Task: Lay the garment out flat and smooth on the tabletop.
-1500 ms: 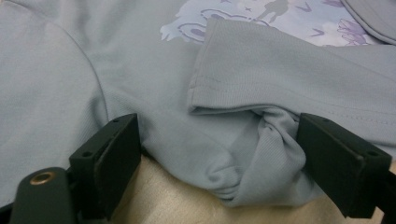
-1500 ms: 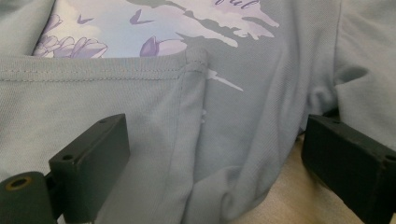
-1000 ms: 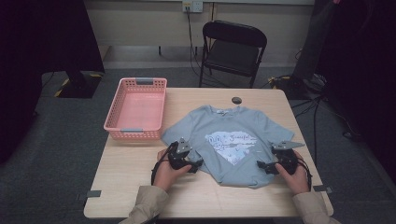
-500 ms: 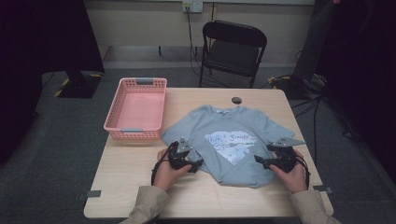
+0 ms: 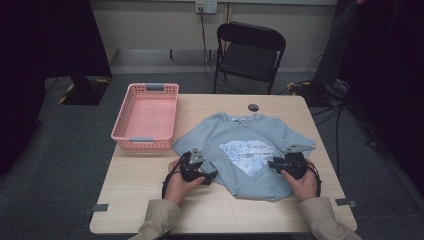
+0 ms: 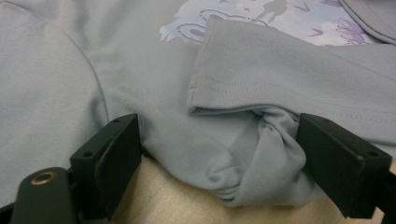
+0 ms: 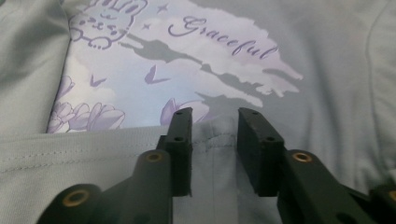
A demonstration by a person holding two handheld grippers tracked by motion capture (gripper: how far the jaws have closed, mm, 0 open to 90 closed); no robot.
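A light blue t-shirt (image 5: 240,135) with a pale "Graceful" print lies flat on the wooden table (image 5: 145,200). My left gripper (image 5: 207,176) rests at the shirt's lower left edge. In the left gripper view its jaws (image 6: 219,158) stand wide apart, open, with a bunched fold of the shirt (image 6: 247,172) between them. My right gripper (image 5: 272,162) sits over the shirt's right side. Its jaws (image 7: 214,135) have just been closing and now pinch a ridge of the hemmed edge (image 7: 212,158), which lies folded over the print.
A pink plastic basket (image 5: 120,134) stands at the table's back left. A small dark round object (image 5: 253,107) lies near the far edge behind the collar. A black folding chair (image 5: 250,50) stands beyond the table.
The right gripper has moved left, from the shirt's right edge onto the shirt, drawing fabric with it, and its jaws have narrowed. The left gripper has kept still.
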